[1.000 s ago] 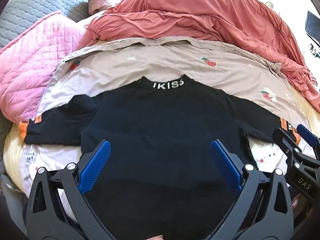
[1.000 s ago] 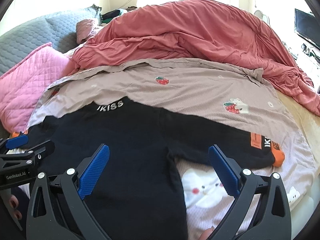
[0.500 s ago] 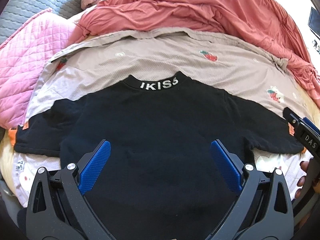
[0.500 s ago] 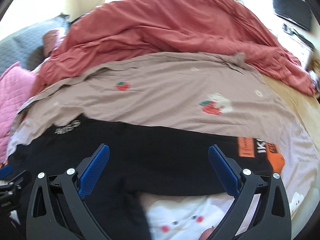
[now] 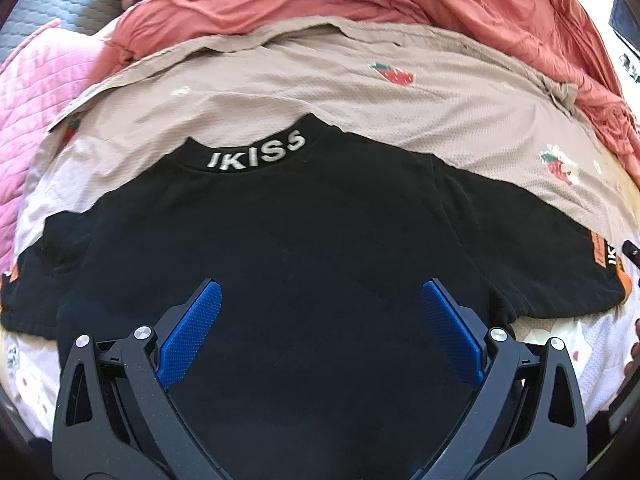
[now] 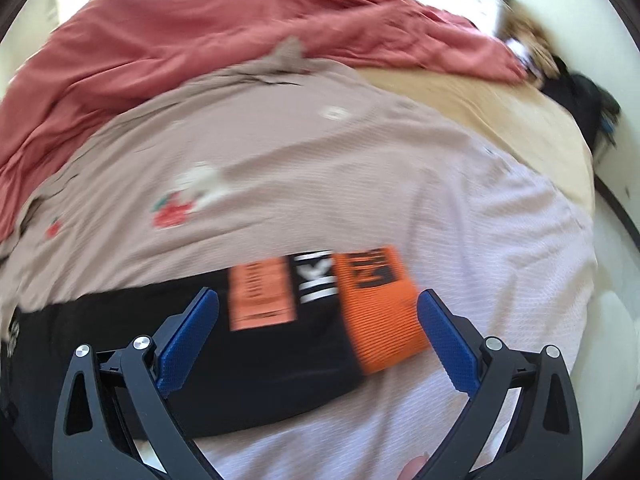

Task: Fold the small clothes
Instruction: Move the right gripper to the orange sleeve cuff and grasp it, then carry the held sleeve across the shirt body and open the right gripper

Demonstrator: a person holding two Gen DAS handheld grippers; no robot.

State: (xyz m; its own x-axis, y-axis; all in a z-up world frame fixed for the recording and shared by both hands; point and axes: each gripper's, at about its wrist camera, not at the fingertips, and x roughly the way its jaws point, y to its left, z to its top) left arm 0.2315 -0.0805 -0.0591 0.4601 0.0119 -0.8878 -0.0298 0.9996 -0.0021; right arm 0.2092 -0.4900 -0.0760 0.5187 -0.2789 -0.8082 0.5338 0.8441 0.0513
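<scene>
Black T-shirt lies flat on beige sheet.

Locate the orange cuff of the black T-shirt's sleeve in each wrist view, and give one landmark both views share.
Left wrist: orange cuff at the far right edge, mostly cut off.
Right wrist: orange cuff at centre, between the open right gripper fingers.
Shared landmark: strawberry print on the beige sheet.

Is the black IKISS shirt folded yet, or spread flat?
Spread flat, unfolded. The black shirt lies collar away with both sleeves out sideways; its orange cuff sits between the right gripper fingers, jaws open.
</scene>
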